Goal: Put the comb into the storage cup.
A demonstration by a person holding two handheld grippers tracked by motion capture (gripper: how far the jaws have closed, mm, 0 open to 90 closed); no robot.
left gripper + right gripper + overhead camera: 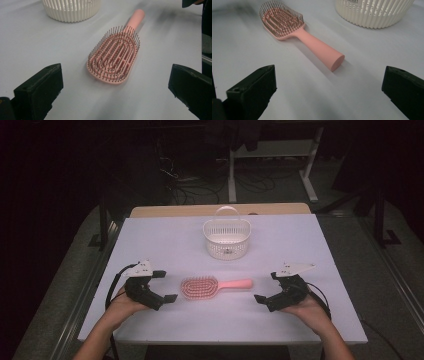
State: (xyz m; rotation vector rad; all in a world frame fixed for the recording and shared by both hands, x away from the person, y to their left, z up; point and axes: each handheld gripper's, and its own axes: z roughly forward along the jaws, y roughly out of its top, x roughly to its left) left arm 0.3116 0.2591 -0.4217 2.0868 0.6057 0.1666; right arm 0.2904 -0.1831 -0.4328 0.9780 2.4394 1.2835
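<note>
Pink hairbrush (pixel 215 286) flat on white tabletop (pixel 165 235), bristles up, at six o'clock from slatted basket (pixel 227 239). Light, stiff plastic, probably slick; best taken by smooth handle at three o'clock. Left claw (pixel 166 286) and right claw (pixel 266 286) both released, empty.

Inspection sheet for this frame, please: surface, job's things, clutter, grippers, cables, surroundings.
Surface: white table, bare around the items.
Job's things: pink hairbrush lying flat, bristles up, handle toward the right gripper; white slatted basket behind it, upright.
Clutter: nothing seen.
Grippers: left gripper and right gripper both open, flanking the brush, touching nothing.
Cables: one black cable trails from each gripper.
Surroundings: dark room, desk legs and floor wires behind.
</note>
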